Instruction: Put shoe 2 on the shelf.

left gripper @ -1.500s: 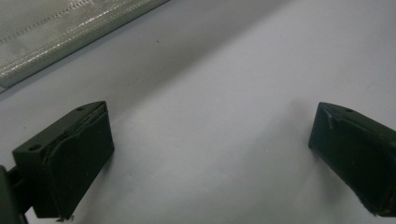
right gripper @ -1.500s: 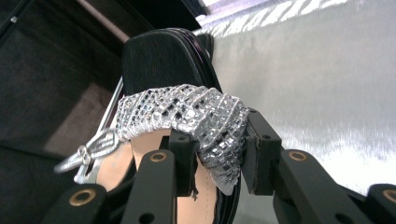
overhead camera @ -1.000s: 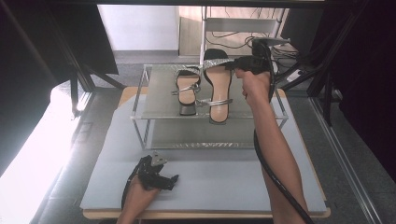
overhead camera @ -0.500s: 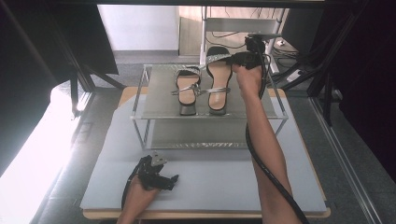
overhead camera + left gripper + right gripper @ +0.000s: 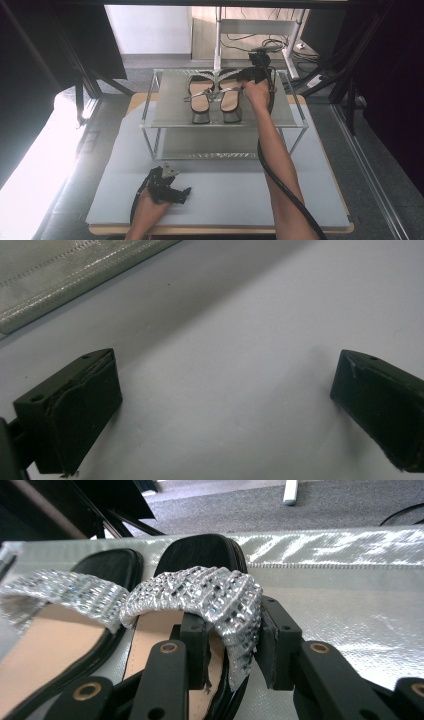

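Observation:
A pair of black sandals with sparkling silver straps stands side by side on the top shelf of a wire rack [image 5: 172, 107]. My right gripper [image 5: 248, 76] [image 5: 232, 625] is shut on the glittery toe strap of the right sandal [image 5: 231, 95] [image 5: 200, 587], one jaw inside the strap and one outside. The left sandal [image 5: 200, 97] [image 5: 65, 600] lies close beside it. My left gripper [image 5: 182, 194] [image 5: 225, 390] rests low on the grey mat [image 5: 225, 190] near the front edge, open, with nothing between its fingers.
The rack has a silvery lower shelf [image 5: 210, 147] [image 5: 50, 275] just beyond the left gripper. Behind the table stand a metal frame [image 5: 220, 30], cables and dark stands. The right gripper's cable [image 5: 280, 180] trails along the forearm.
The right hand has carried the sandal down and slightly left until it sits level beside the other sandal on the top shelf. The left gripper has stayed put.

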A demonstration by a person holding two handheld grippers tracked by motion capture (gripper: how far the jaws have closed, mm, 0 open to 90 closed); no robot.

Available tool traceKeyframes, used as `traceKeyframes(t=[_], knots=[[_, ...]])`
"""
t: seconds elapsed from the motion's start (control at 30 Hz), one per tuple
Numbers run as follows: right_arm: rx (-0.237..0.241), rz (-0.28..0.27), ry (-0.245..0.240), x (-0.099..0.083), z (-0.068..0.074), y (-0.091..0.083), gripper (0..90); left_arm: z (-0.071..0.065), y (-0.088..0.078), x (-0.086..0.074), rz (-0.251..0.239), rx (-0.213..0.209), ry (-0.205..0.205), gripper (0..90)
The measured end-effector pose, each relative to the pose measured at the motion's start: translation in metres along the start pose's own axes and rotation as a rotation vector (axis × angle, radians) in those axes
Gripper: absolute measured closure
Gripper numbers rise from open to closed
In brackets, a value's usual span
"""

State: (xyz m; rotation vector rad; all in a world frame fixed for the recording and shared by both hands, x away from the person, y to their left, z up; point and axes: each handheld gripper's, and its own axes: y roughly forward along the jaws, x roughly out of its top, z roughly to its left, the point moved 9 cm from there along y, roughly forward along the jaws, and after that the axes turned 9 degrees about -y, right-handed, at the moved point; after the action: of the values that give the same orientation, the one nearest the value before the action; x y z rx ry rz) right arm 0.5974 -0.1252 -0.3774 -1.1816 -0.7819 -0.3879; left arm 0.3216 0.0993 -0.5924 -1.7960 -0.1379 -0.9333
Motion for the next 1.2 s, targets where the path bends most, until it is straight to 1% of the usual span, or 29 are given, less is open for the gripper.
traceKeyframes(t=[0.07,0.23,0.4,0.43,0.53,0.67,0.8,0.9,0.97,1.03,1.07,1.17,1.2], knots=[[0.013,0.003,0.010,-0.002,-0.001,0.002,67.9,0.000,0.000,0.000,0.000,0.000,0.000,0.0],[0.038,0.013,-0.012,-0.008,-0.004,0.004,68.1,0.000,0.000,0.000,0.001,0.000,0.001,0.0],[0.046,0.006,-0.047,-0.009,-0.003,0.004,67.3,0.000,0.000,0.000,0.000,0.001,0.001,0.0],[0.048,0.008,-0.061,-0.009,-0.003,0.003,66.6,0.000,0.000,0.000,0.001,0.001,0.001,0.0],[0.034,0.015,-0.097,-0.009,-0.002,0.002,66.0,0.000,0.000,0.000,0.001,0.001,0.001,0.0],[0.031,0.010,-0.086,-0.009,-0.001,0.002,66.3,0.000,0.000,0.000,0.001,0.001,0.001,0.0],[0.055,-0.003,-0.065,-0.010,0.000,0.003,65.4,0.000,0.000,0.000,0.000,0.001,0.001,0.0],[0.066,-0.004,-0.075,-0.010,0.002,0.004,62.7,0.000,0.000,0.000,0.001,0.000,0.001,0.0],[0.071,-0.005,-0.090,-0.011,0.002,0.004,59.6,0.000,0.000,0.000,0.000,0.001,0.001,0.0],[0.084,-0.011,-0.111,-0.011,0.003,0.004,53.5,0.000,0.000,0.000,0.000,0.001,0.001,0.0],[0.087,-0.012,-0.128,-0.012,0.004,0.003,50.4,0.000,0.000,0.000,0.000,0.001,0.001,0.0],[0.072,-0.023,-0.209,-0.014,0.003,-0.001,41.1,0.000,0.000,0.000,0.000,0.001,0.001,0.0],[0.076,-0.024,-0.224,-0.015,0.003,-0.003,38.5,0.000,0.000,0.000,0.000,0.001,0.001,0.0]])
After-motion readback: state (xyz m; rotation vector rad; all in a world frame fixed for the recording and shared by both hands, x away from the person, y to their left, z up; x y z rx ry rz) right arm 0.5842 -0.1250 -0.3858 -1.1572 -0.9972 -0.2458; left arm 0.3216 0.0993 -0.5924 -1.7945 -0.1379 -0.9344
